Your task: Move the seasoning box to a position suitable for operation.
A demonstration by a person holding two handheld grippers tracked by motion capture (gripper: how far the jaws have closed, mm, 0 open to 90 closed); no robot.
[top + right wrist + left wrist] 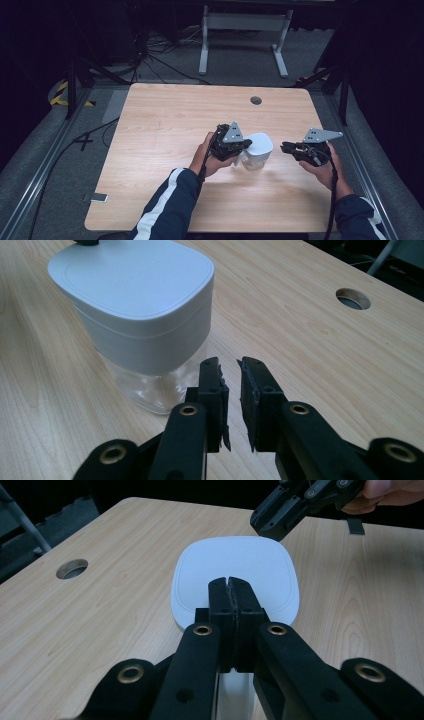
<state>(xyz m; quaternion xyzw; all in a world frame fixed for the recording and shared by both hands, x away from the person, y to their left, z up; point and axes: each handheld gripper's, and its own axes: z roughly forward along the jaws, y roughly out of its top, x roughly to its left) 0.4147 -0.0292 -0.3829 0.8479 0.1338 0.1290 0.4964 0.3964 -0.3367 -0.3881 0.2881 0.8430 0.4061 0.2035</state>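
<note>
The jar [256, 152] stands on the table [165, 120], right of middle and nearer the person's edge than the far one. It has a clear body and a wide white lid [235, 577] with rounded corners. Bare wood lies open on all sides of it: a broad stretch to the left and toward the far edge, a narrower strip to the right before the table's edge. A round cable hole [256, 100] sits well beyond the jar near the far edge.

The left gripper [240, 150] is at the jar's left side. In the left gripper view its jaws are pressed together with no gap, their tips over the near rim of the lid; whether they pinch anything under that rim is hidden by the jaws themselves, and a pale part just below them cannot be made out.

The right gripper [285, 147] is held just to the right of the jar, apart from it. In the right gripper view its jaws stand a little apart with nothing between them, bare wood showing through the slit, the jar's glass just beyond and left of the tips.

The jar's base is blurred in the high view, and its contents cannot be told. The person's sleeves are cut off at the bottom edge.
</note>
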